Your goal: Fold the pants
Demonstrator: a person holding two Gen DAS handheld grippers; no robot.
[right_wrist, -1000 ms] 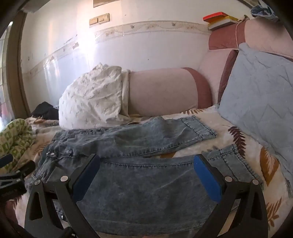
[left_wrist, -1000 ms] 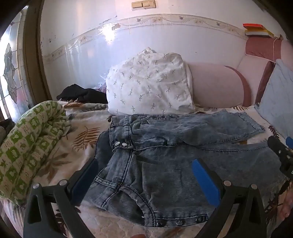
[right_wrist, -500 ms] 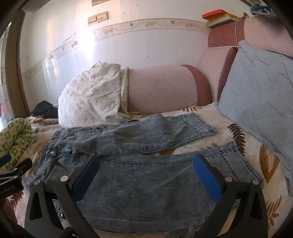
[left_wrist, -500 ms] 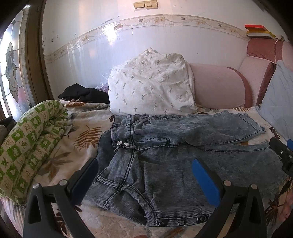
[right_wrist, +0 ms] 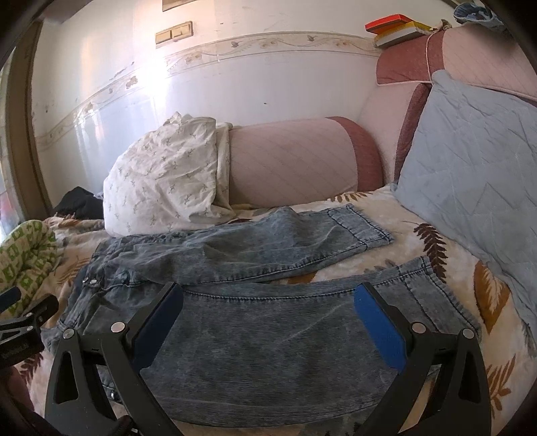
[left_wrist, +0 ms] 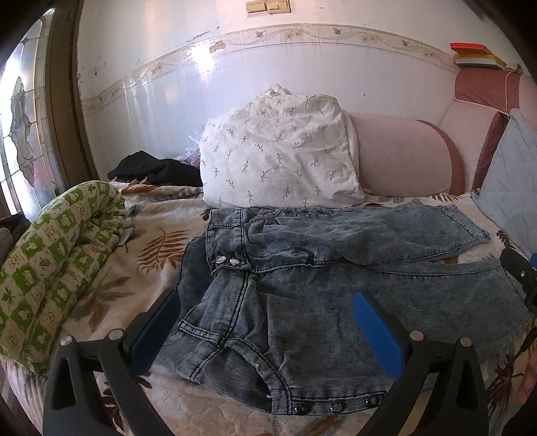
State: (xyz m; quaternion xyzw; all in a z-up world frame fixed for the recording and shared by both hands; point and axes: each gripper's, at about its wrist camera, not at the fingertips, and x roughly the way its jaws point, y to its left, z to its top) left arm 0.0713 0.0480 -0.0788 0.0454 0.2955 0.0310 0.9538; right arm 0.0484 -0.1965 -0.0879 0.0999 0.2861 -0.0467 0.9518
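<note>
Washed blue denim pants (left_wrist: 319, 285) lie flat on a leaf-print bedspread (left_wrist: 147, 248), waistband to the left, both legs stretching right. The far leg (right_wrist: 285, 241) angles away from the near leg (right_wrist: 285, 342). My left gripper (left_wrist: 265, 322) hovers open above the waistband and hip, touching nothing. My right gripper (right_wrist: 268, 318) hangs open over the near leg, its blue pads (right_wrist: 376, 322) spread wide. The right gripper's tip (left_wrist: 520, 271) shows at the left view's right edge. The left gripper's body (right_wrist: 23, 322) shows at the right view's left edge.
A white leaf-print pillow (left_wrist: 278, 154) and a pink bolster (left_wrist: 402, 157) lie behind the pants against the wall. A blue quilted cushion (right_wrist: 476, 167) leans at the right. A green-patterned rolled blanket (left_wrist: 57, 248) lies left, dark clothing (left_wrist: 154, 171) beyond it. Books (right_wrist: 396, 28) rest on the headboard.
Both views have pulled back and risen slightly, so more of the pants and bed shows. The pants have not moved, and both grippers stay open.
</note>
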